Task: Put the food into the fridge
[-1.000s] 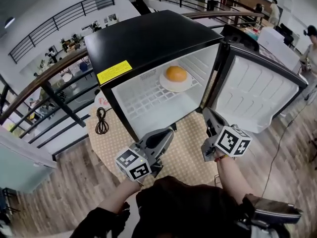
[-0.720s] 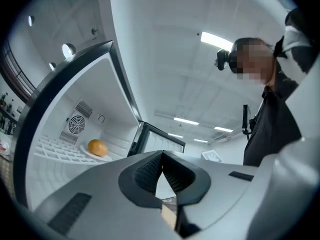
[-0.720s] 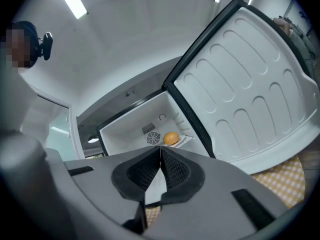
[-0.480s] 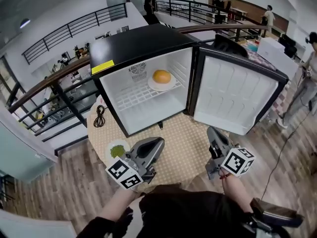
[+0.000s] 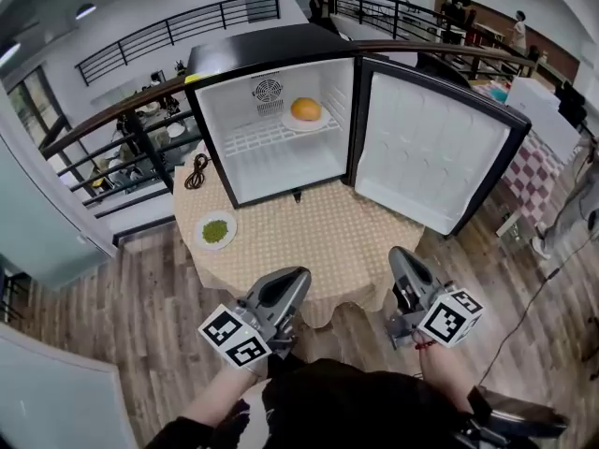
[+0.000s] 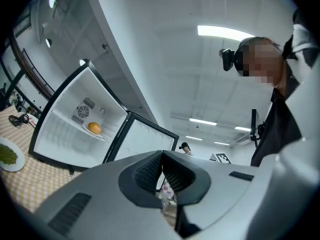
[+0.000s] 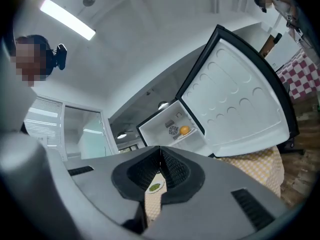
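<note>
Grey plastic makes up both grippers, which we hold up in the air at the near edge of the table (image 5: pixel 356 241). Our left gripper (image 5: pixel 298 275) has its ribbed jaws pressed together with nothing between them. Our right gripper (image 5: pixel 397 253) is likewise closed tight and empty. Neither one touches anything. Wood floor (image 5: pixel 140 316) spreads around the table. Ahead of us, on the table's beige patterned cloth, stands a small black fridge (image 5: pixel 253 50). Its door (image 5: pixel 430 157) is swung wide to the right, showing a white inside. On the upper wire shelf (image 5: pixel 257 140), toward the back right, a round orange food (image 5: pixel 306 108) sits on a white plate (image 5: pixel 292 123). Outside the fridge, on the cloth to its left and near the table's edge, a second small plate (image 5: pixel 231 236) holds a heap of green food (image 5: pixel 215 231). It is well apart from both grippers. It lies in front of a coiled black cable (image 5: pixel 197 169), which rests beside the fridge's left wall.
</note>
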{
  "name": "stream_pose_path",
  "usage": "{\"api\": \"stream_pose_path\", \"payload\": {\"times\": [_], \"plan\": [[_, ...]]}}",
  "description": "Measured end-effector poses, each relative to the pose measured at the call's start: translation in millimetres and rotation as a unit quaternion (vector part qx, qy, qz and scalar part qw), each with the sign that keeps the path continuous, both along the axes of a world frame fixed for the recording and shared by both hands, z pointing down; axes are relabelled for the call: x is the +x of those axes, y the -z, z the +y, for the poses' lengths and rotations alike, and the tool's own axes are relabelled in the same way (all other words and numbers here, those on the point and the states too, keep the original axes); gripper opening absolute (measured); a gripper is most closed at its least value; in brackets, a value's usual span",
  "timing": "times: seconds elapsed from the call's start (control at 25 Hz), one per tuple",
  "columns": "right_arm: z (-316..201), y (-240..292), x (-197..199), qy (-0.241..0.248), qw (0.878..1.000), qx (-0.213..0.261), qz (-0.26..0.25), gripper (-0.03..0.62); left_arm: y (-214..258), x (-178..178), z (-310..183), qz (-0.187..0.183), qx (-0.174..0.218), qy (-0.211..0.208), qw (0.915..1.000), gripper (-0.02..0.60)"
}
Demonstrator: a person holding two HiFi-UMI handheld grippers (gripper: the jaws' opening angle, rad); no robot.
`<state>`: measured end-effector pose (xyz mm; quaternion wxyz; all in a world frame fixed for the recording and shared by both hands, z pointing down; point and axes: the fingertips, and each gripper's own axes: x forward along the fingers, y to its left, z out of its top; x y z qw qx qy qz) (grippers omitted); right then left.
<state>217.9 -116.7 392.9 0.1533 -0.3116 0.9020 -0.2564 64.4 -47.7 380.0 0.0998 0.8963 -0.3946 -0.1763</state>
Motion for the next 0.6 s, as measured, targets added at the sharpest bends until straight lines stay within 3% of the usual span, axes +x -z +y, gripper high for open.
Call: {"api": "stream_pose_path", "payload": {"times": [0.24, 0.44, 0.6], "plan": [[43.7, 16.9, 7.1, 0.014, 0.999, 0.016, 0.036, 0.015, 15.5, -2.2, 47.0, 0.062, -0.032, 0.015, 0.9974, 0.011], [57.0, 15.6, -13.0, 0.0, 0.997, 0.014, 0.071, 0.015, 18.9, -8.0, 62.2, -0.002, -0.045, 0.017, 0.9988, 0.012], [66.9, 1.4, -36.5, -0.019, 0.998, -0.012, 0.065, 0.015, 8.4, -28.0, 77.4, -0.021, -0.064, 0.001, 0.9977, 0.012]]}}
